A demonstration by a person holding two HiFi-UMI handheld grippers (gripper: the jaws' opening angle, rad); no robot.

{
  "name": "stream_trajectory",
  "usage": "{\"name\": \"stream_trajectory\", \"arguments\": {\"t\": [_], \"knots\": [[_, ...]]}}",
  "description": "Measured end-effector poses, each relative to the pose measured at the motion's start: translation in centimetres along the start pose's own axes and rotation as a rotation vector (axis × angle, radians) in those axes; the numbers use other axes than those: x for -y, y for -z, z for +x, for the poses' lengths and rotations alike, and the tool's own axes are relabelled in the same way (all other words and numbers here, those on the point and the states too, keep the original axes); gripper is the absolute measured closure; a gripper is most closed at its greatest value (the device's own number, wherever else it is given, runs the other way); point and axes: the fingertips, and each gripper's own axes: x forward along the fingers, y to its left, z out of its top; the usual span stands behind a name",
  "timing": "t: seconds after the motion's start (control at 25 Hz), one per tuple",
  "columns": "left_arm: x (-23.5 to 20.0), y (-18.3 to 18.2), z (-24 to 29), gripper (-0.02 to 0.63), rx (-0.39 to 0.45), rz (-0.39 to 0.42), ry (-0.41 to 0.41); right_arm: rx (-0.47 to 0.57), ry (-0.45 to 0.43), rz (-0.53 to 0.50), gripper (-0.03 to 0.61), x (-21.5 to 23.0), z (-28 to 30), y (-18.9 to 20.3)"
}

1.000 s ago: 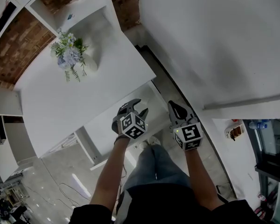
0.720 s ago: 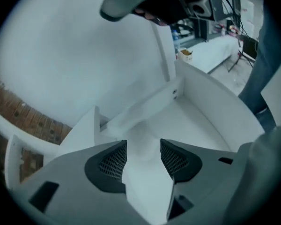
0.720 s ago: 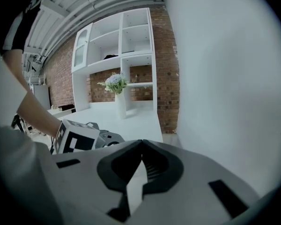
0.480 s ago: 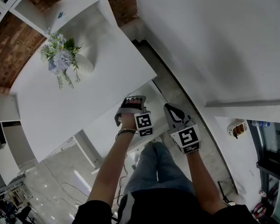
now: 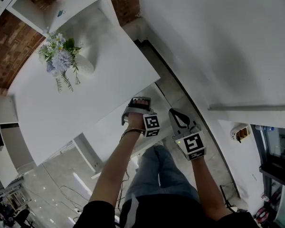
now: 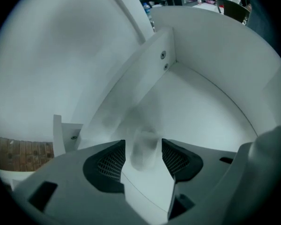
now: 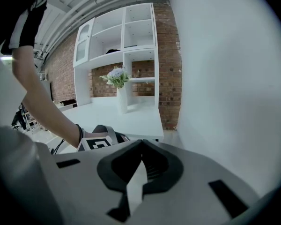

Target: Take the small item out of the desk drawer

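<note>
Two tongs, one pick: item lies in the drawer

The white counter [image 5: 85, 94] has its drawer [image 5: 109, 127] standing open below the near edge. My left tongs [image 5: 138, 101] reach down into it, jaws opening. My right tongs [image 7: 141, 142] hang alongside, pressed together and empty. The small item [image 6: 145, 149], pale and blurred, sits on the drawer floor between the left pads, untouched as far as I can tell. Judgement: centre it, go deeper, then close slowly. It looks light and may skid.

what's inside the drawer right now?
In the drawer: one small pale item, blurry, between the left gripper's opening fingers. Rest looks bare white; gripper body hides the near part.
</note>
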Motion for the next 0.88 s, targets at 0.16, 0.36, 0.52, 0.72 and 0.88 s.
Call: {"name": "stream_trajectory", "arguments": {"t": [0.16, 0.36, 0.52, 0.72, 0.88], "knots": [[0.7, 0.6, 1.1, 0.399, -0.021, 0.002, 0.025, 0.005, -0.002, 0.009, 0.581, -0.1, -0.3, 0.2], [0.2, 0.6, 0.9, 0.462, -0.001, 0.013, -0.006, 0.004, 0.011, 0.009, 0.581, 0.3, -0.6, 0.6], [0.4, 0.5, 0.5, 0.465, 0.014, 0.005, -0.008, -0.009, 0.014, -0.003, 0.581, 0.3, -0.9, 0.4], [0.0, 0.2, -1.2, 0.466, 0.045, -0.041, -0.046, -0.002, 0.017, -0.024, 0.581, 0.4, -1.3, -0.5], [-1.9, 0.0, -4.7, 0.466, 0.112, -0.170, -0.128, 0.032, 0.014, -0.020, 0.581, 0.4, -1.3, -1.2]]}}
